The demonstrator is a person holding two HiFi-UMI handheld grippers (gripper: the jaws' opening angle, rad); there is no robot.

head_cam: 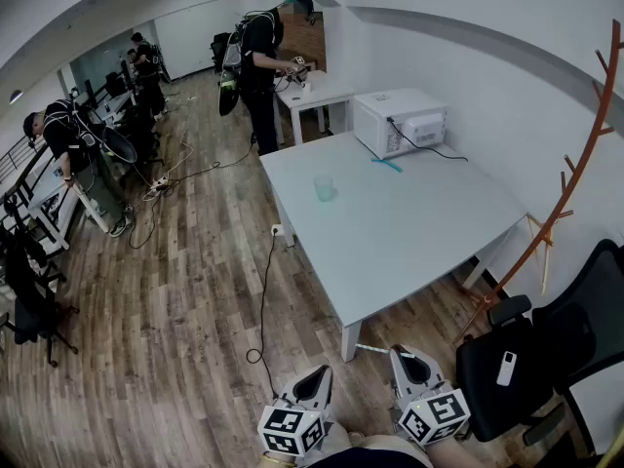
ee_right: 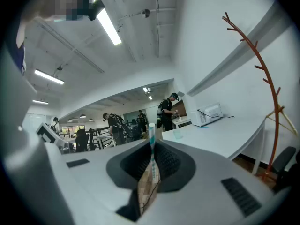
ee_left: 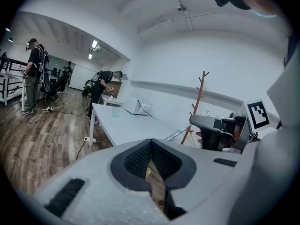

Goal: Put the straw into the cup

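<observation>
Two tools at six o'clock in the head view: left tool [head_cam: 314, 376] and right tool [head_cam: 405, 359]. Two straws: a striped straw [ee_right: 151, 142] in the right tool, a blue straw [head_cam: 386, 164] at one o'clock on the counter [head_cam: 409, 232]. One cup [head_cam: 324, 188], one microwave [head_cam: 400, 122], one coat stand [head_cam: 575, 174], one office chair [head_cam: 546, 344]. At least three people: a near person [head_cam: 261, 61], a bending person [head_cam: 58, 135], a far person [head_cam: 141, 52].

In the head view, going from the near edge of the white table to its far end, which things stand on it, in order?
Clear cup → blue stick → white microwave
</observation>
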